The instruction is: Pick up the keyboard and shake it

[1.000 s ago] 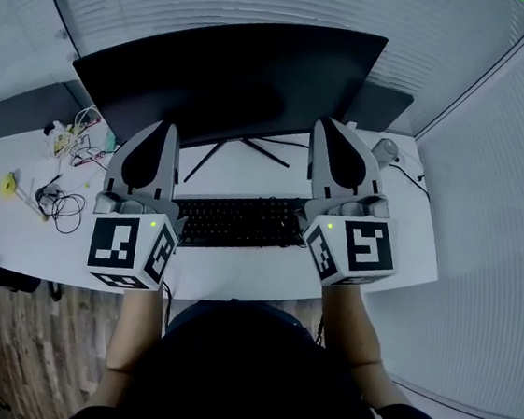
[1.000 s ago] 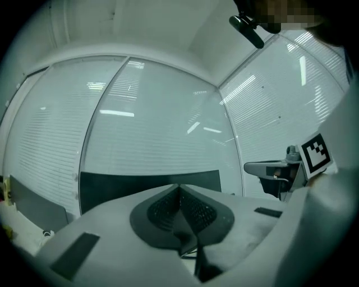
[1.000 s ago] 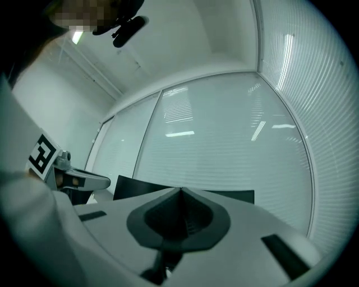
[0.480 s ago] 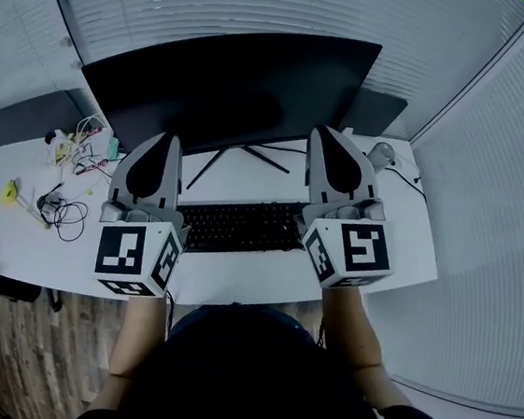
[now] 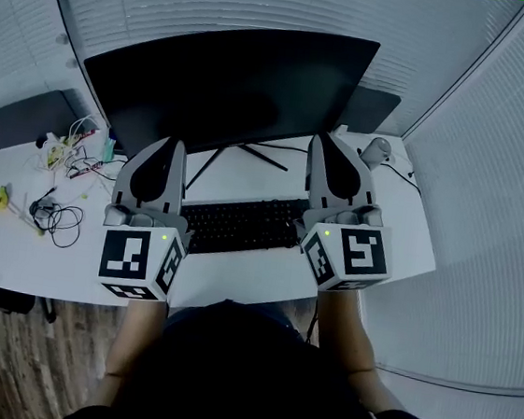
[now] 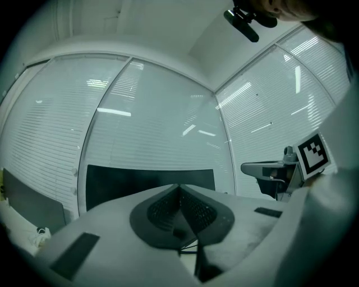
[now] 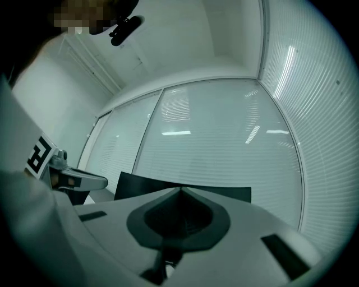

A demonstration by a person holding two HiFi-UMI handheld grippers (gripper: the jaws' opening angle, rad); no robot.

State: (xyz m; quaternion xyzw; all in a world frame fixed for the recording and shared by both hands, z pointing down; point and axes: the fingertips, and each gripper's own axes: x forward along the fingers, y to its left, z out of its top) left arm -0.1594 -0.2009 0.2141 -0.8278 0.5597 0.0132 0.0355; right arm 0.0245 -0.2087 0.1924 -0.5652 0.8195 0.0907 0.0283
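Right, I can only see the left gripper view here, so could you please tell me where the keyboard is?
Observer: The keyboard lies on the white desk, in front of the monitor.
Operator: Thank you. Where is my left gripper relative to it?
Observer: From the head view, the left gripper is at the keyboard's left end, with the right gripper at its right end.
Operator: And is the right one holding anything?
Observer: No. In the right gripper view its tongs are closed together with nothing between them.
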